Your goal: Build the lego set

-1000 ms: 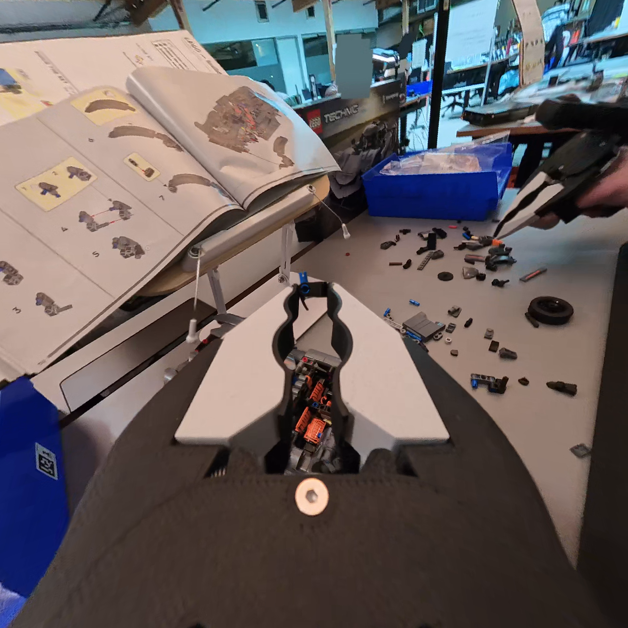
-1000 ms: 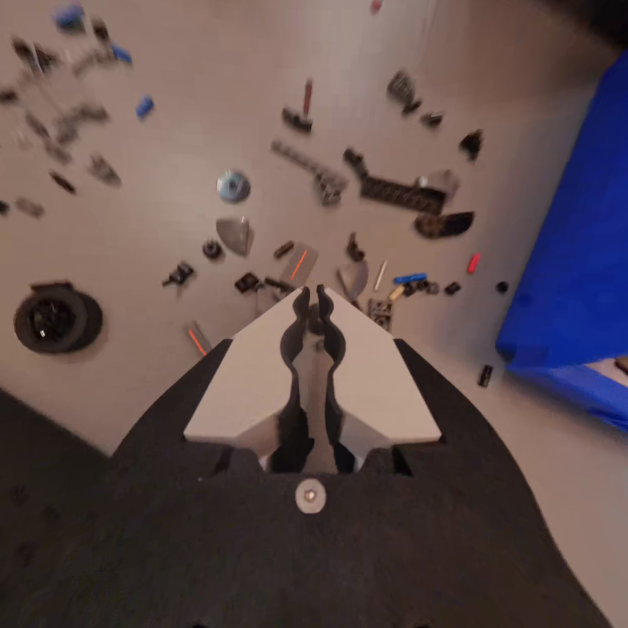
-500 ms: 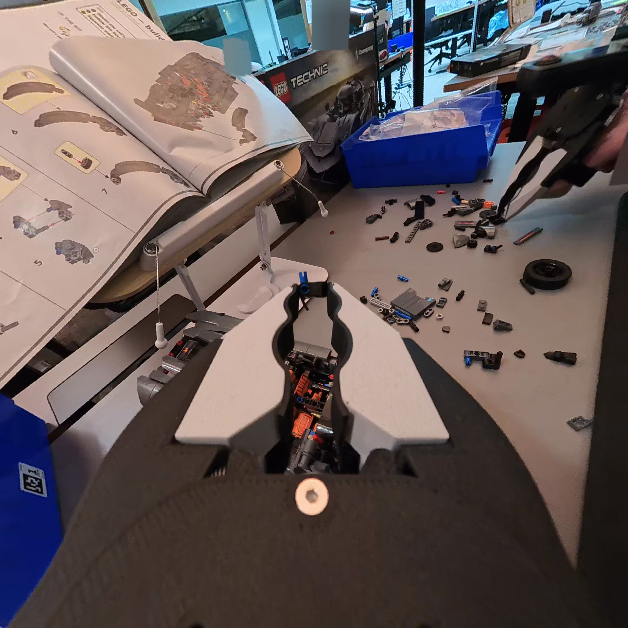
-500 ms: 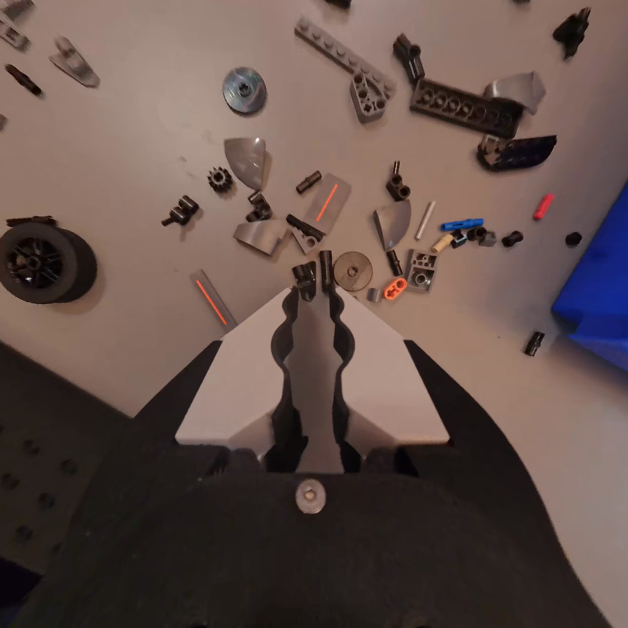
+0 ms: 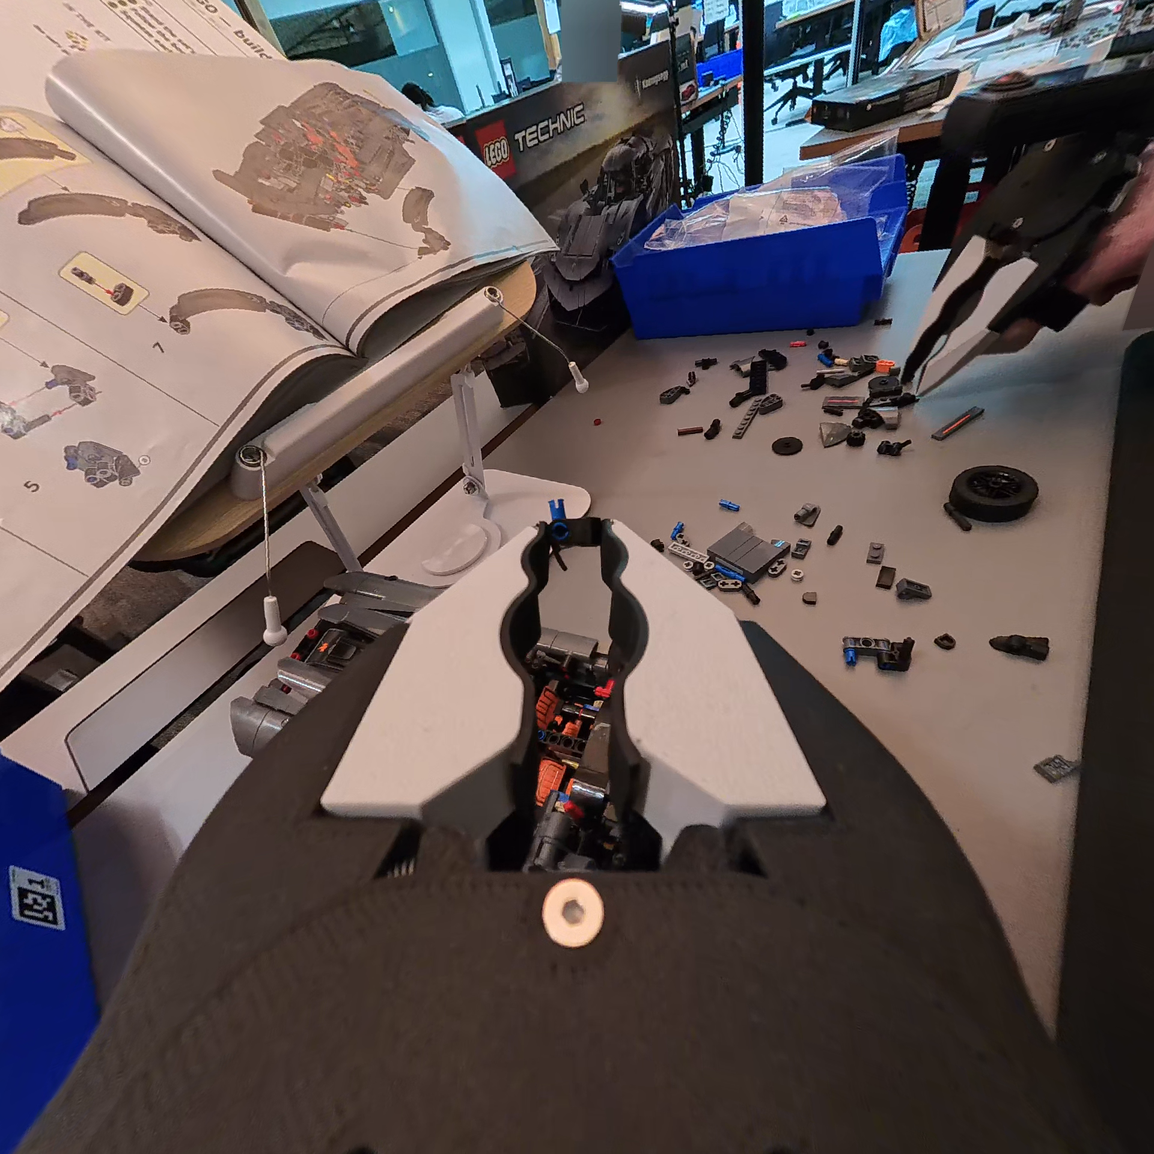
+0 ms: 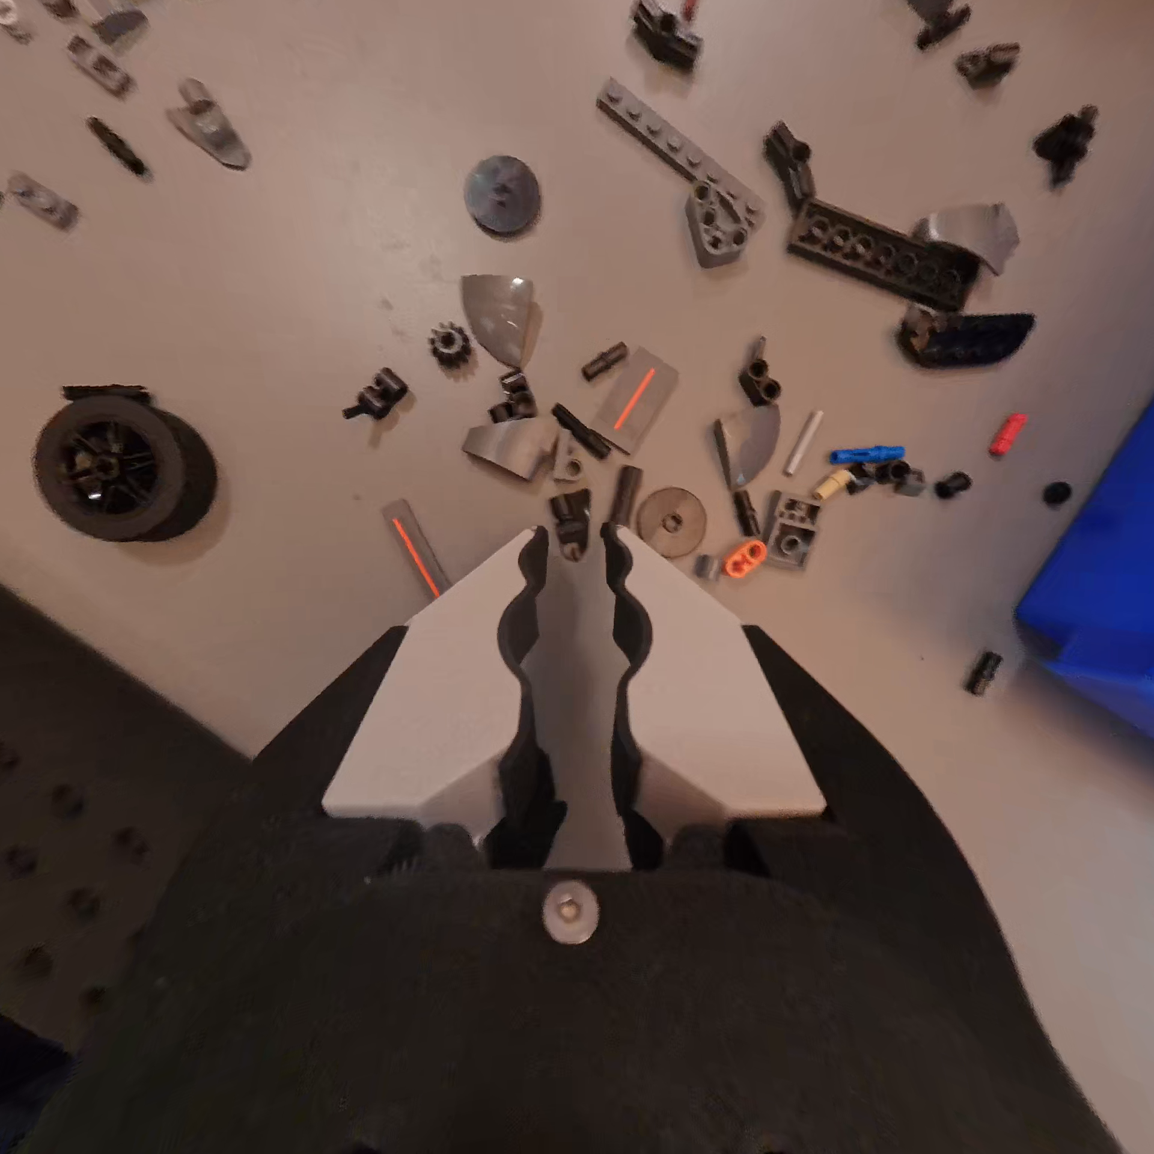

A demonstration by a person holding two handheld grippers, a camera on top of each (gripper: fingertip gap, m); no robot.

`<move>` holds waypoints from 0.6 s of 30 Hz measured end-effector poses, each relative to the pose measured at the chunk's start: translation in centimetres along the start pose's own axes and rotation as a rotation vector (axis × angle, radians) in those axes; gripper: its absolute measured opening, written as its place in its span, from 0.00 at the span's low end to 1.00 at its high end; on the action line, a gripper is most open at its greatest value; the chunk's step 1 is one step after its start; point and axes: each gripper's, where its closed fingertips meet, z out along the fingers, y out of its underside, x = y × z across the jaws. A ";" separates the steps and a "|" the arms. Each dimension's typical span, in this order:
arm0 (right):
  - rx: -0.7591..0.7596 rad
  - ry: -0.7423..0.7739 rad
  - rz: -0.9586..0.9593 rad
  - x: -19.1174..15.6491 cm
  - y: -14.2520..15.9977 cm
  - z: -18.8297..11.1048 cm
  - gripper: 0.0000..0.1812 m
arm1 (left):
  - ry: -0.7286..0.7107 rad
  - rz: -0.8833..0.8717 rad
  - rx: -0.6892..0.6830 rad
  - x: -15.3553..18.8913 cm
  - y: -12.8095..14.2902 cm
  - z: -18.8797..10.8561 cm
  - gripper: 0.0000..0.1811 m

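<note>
My left gripper (image 5: 576, 531) is shut on a small black piece with a blue pin (image 5: 562, 529), held at the fingertips. Below it lies the partly built grey, black and orange car model (image 5: 565, 705), seen between the fingers. My right gripper (image 6: 574, 534) is open, tips down among loose parts on the grey table (image 6: 250, 300). A small black connector (image 6: 569, 509) lies just between its tips, with a black pin (image 6: 626, 493) beside the right tip. The right gripper also shows in the left wrist view (image 5: 915, 384), held by a hand.
An open instruction booklet (image 5: 187, 250) on a stand fills the left. A blue bin (image 5: 749, 281) with bags stands at the back, near the right gripper (image 6: 1099, 593). A black wheel (image 6: 118, 465) lies left. Several small parts are scattered around. A black perforated mat (image 6: 93, 780) borders the table. There is about 40 cm between the tips of the two grippers.
My right gripper has come down close to the loose parts and opened, with the black connector now between its tips. My left gripper keeps its piece and has shifted slightly over the model.
</note>
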 end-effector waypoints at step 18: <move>0.131 -0.085 -0.151 -3.7 -4.1 -1.9 0.03 | 0.144 0.034 -0.028 3.5 0.3 1.2 0.07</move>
